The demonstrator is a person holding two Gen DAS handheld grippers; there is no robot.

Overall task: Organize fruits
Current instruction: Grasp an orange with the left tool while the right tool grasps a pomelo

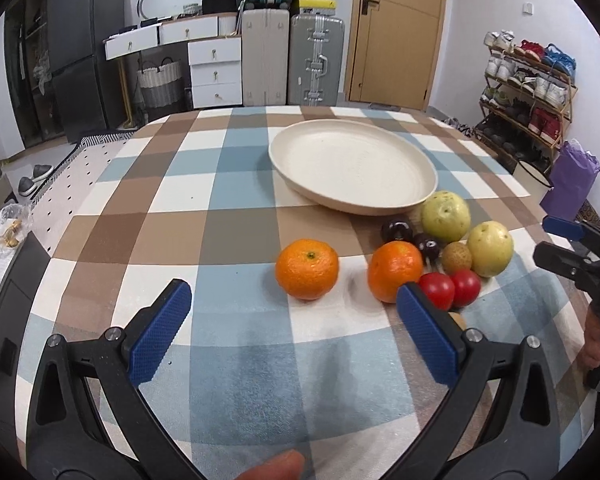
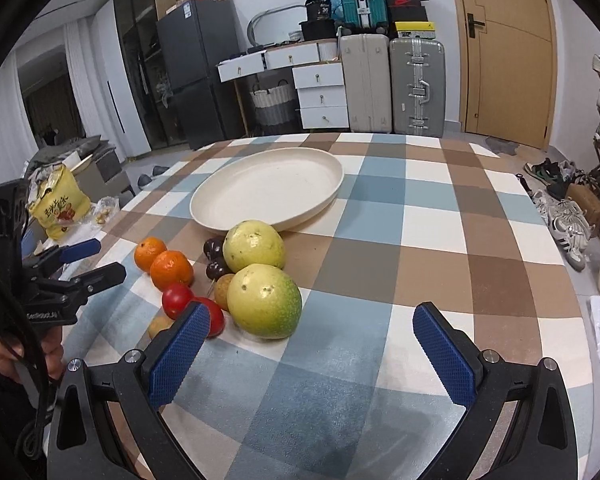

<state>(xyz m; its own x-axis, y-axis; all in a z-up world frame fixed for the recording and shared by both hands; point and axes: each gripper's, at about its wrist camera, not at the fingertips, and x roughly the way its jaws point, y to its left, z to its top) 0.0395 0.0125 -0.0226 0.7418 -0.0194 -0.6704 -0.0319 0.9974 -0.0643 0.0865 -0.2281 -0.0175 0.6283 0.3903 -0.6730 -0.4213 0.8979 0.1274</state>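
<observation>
Blue-padded fingers [image 1: 162, 332] of the left gripper [image 1: 292, 332] are gaping wide, empty, facing a firm, rollable orange [image 1: 307, 269] just short of the plate [image 1: 380, 204]; gripping its middle looks safest. Right gripper [image 2: 312, 356] is likewise spread, holding nothing.

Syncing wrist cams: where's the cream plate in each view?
Left wrist: cream plate sits upper centre-right, behind the fruit cluster.
Right wrist: cream plate sits upper centre-left, behind the fruit.
Shared landmark: the yellow-green fruit touching or just in front of the plate's near rim in both views.
</observation>
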